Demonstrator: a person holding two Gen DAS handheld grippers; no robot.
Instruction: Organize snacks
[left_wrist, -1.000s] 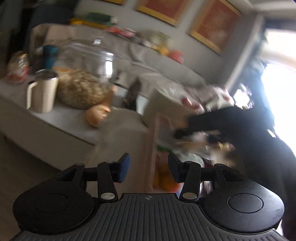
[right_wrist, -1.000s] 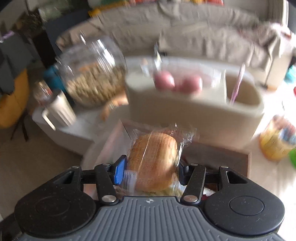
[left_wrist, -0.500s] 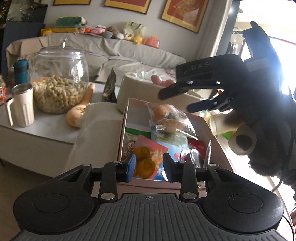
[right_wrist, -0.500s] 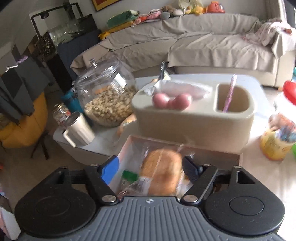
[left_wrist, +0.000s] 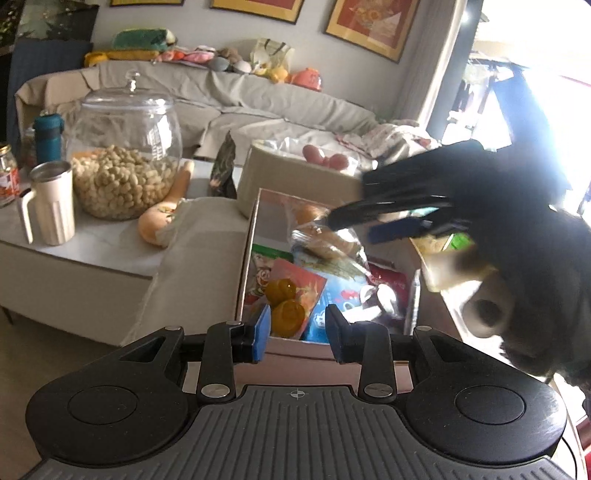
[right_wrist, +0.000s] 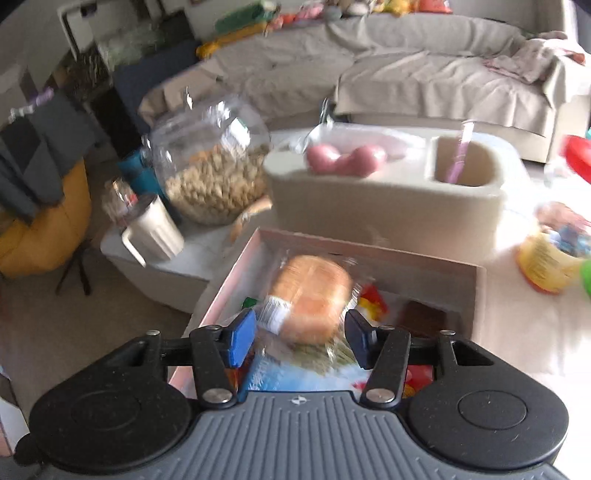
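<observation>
**Bun lies in the box, both claws apart**

A second ago the right claw (right_wrist: 299, 338) gripped the wrapped bun (right_wrist: 312, 295); now the bun lies in the box (right_wrist: 476, 291) near its far edge, and the jaws, just closing again, do not touch it. Only the left view shows the right claw from outside, over the box. The left claw (left_wrist: 295, 328) points down at the near edge, partly open, holding nothing.

Daylight enters from the window (left_wrist: 561, 122) at right of the sofa (left_wrist: 258, 107), overexposed to white glare. The left wrist view is mostly sharp; the right wrist view shows motion blur throughout. Both views bow at the edges.
</observation>
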